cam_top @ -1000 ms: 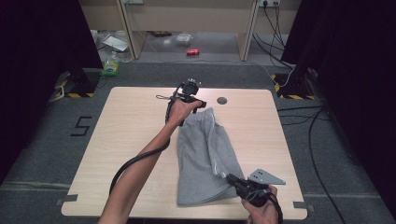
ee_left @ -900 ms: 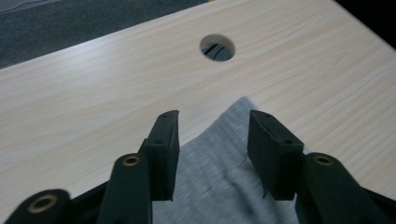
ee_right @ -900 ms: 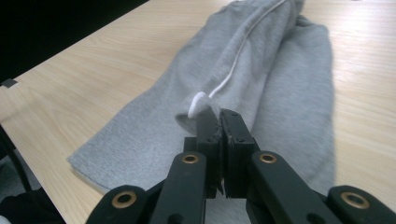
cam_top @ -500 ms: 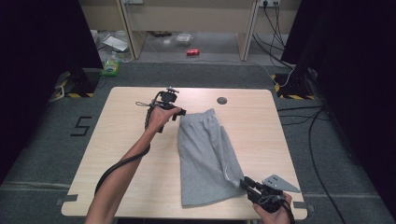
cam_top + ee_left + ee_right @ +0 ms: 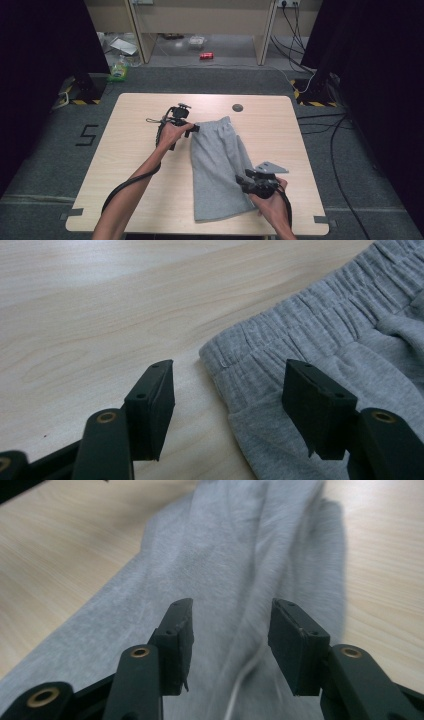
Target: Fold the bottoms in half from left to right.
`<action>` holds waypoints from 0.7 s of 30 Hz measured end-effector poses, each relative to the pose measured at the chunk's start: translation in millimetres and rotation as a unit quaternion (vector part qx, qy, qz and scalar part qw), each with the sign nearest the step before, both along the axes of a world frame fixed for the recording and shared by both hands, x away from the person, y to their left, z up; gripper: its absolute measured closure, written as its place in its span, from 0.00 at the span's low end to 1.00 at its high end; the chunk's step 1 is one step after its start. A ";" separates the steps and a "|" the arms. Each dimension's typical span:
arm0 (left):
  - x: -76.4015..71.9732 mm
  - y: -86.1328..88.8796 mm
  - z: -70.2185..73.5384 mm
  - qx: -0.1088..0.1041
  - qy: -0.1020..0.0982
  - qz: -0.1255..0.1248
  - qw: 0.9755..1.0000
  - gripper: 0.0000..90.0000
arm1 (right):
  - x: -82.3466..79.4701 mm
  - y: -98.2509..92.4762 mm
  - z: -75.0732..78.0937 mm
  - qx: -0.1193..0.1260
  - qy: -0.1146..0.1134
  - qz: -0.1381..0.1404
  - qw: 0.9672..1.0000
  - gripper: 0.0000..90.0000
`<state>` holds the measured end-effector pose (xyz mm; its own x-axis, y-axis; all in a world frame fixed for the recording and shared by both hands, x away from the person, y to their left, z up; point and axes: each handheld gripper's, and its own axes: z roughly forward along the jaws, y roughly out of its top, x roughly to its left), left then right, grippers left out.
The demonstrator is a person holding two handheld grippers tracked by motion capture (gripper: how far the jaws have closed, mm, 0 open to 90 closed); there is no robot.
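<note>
A: Right gripper?
B: Jaws parted, released, over the near right edge of the folded grey fabric shorts lying mid-way on the light wooden table.
A: Left gripper?
B: Farther off, jaws apart, straddling the elastic waistband corner, gripping nothing.

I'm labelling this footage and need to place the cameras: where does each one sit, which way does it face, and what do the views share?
High view: above the person's side, looking forward and down on the table; both forearms, left hand-held gripper and right hand-held gripper show.
Left gripper view: rides the left hand-held gripper, facing the shorts' waistband corner; open jaws show.
Right gripper view: rides the right hand-held gripper, looking along the grey shorts; open jaws show.
Shared: shorts and table.
</note>
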<state>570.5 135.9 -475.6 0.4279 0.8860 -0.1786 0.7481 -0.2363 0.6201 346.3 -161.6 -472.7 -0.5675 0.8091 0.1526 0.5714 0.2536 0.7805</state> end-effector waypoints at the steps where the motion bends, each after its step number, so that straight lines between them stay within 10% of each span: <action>1: -0.3 0.0 -0.3 -0.001 -0.002 0.000 1.000 0.41 | 0.0 0.0 0.0 0.000 0.000 0.000 1.000 0.59; 9: -1.3 5.6 -2.9 -0.001 -0.005 -0.003 1.000 0.40 | 29.9 -7.0 -6.9 -0.063 -0.006 -0.003 0.998 0.96; 14: -1.1 8.5 -4.4 -0.008 -0.003 -0.001 1.000 0.40 | 39.4 -46.1 -5.7 -0.027 0.014 -0.052 0.998 0.95; 21: 0.0 7.1 -1.9 -0.006 -0.008 0.001 1.000 0.40 | 38.2 -60.4 -13.4 -0.004 0.049 -0.059 0.997 0.67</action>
<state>570.4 143.0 -477.4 0.4289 0.8845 -0.1834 0.7388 -0.2266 0.6347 384.5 -222.0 -486.1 -0.4503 0.8713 0.1950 0.6707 0.1859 0.7181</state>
